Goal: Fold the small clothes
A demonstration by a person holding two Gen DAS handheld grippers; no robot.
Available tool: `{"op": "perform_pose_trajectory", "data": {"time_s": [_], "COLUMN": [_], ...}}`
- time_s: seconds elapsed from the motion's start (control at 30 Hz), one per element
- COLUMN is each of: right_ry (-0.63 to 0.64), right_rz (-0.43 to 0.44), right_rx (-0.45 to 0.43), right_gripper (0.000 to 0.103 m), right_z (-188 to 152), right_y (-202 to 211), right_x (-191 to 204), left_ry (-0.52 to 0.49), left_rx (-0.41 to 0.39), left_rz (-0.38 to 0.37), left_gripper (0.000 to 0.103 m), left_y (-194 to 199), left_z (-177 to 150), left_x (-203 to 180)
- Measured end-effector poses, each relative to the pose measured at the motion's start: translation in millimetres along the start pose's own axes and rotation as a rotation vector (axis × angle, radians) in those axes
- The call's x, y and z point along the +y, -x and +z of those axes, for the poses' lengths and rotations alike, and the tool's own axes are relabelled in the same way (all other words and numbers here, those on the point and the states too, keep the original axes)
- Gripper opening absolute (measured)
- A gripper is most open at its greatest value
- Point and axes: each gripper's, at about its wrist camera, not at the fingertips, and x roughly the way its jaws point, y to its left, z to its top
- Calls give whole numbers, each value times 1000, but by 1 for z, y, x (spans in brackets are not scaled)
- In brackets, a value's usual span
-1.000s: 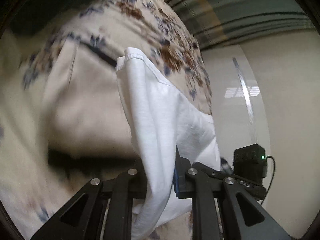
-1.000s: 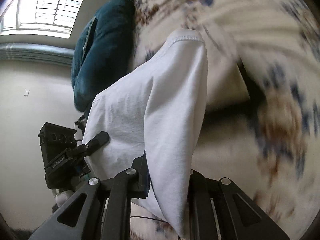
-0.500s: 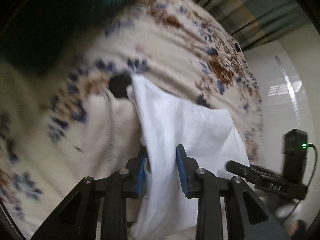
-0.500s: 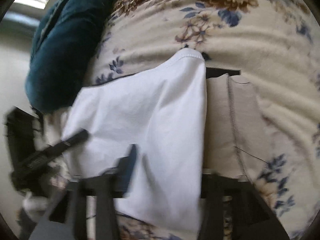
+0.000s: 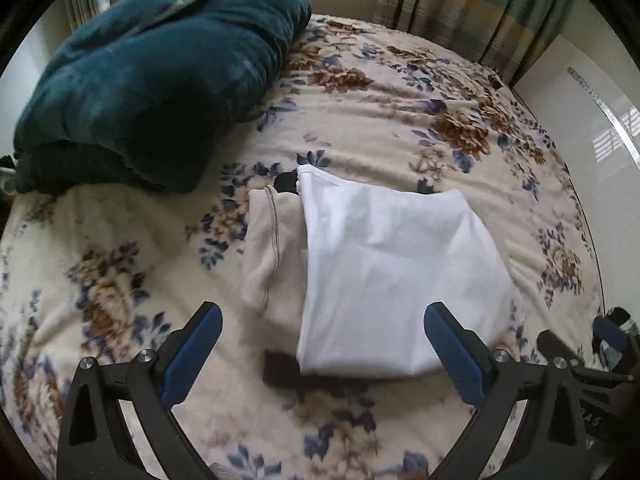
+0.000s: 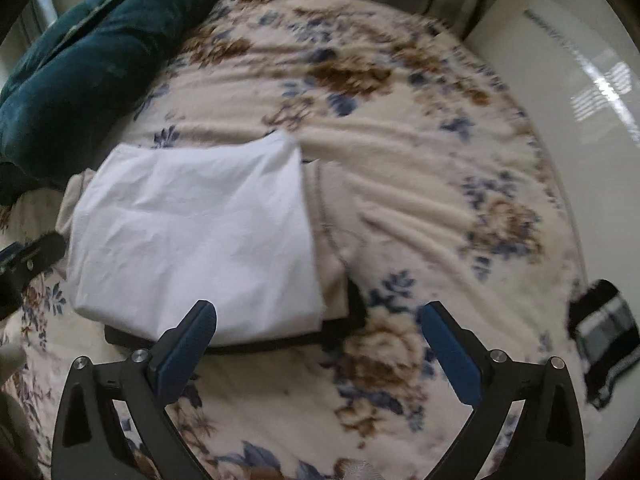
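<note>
**Both tongs wide, white piece down on the stack**

Left wrist view, left to right:
- Teal blanket (image 5: 152, 76), one, bundled at 10 o'clock on the bed (image 5: 120, 240).
- Beige garment (image 5: 272, 256), one, at centre, dark-stitched seam showing, mostly under the white one.
- White garment (image 5: 392, 280), one, folded, lying flat just right of centre and overlapping the beige. A dark piece (image 5: 282, 366) pokes out at its 7 o'clock corner; can't tell what it is.
- Left tongs (image 5: 324, 348) spread wide, holding nothing, hovering at 6 o'clock over the white garment's near edge.

Right wrist view:
- Same white garment at 9 o'clock, near edge just ahead of the left blue pad.
- Right tongs (image 6: 320, 346) also wide, nothing held.
- Striped dark item (image 6: 604, 332), one, at 3 o'clock, well apart from the stack.

Handling, my read: thin cotton, light, limp, no stiffness, creases easily, and will drag the beige layer if slid. Pinch at the hemmed far corner or along a folded edge, both tongs together. The plush bedspread is grippy, so lift, don't slide.
</note>
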Motion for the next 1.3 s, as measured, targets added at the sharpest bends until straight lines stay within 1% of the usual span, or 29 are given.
{"op": "perform_pose_trajectory", "data": {"time_s": [0.1,0.2,0.33,0.43,0.53,0.6,0.73,0.77,0.87,1.0,1.03,1.1,1.3], "right_ry": [-21,-37,-53,-63,-60,-53,-43,-46,-42,-47,-49,-51,-42], "right_rz": [-28,-37,-54,-64,-60,-42,-36,-33,-36,-30,-28,-23,-5], "right_rx": [-35,-68,-132,-195,-242,-270,-328,-346,-382,-426,-431,-449,-476], "right_gripper": [103,103,103,103,103,103,103,103,103,103,103,103,103], "right_z": [-11,-25,-44,-62,-81,-96,-123,-132,-149,-172,-176,-186,-203], "right_y": [42,91,161,224,275,315,373,391,427,471,478,496,530], "right_x": [-13,-21,-36,-48,-53,-57,-61,-63,-68,-77,-78,-82,-91], "left_ry": [-20,-30,-40,-55,-62,-68,-67,-67,-64,-66,-68,-63,-61], "left_rx": [-24,-60,-110,-149,-188,-209,-246,-250,-274,-314,-320,-328,-352], "left_rz": [50,58,58,61,61,65,54,47,40,47,52,38,32], "left_gripper": [103,103,103,103,103,103,103,103,103,103,103,103,103], "left_y": [39,88,155,203,255,283,334,343,371,406,411,422,449], "left_z": [-10,-23,-43,-58,-76,-87,-105,-108,-120,-133,-136,-141,-155], "left_x": [-14,-26,-40,-49,-58,-63,-70,-71,-74,-78,-79,-79,-84]}}
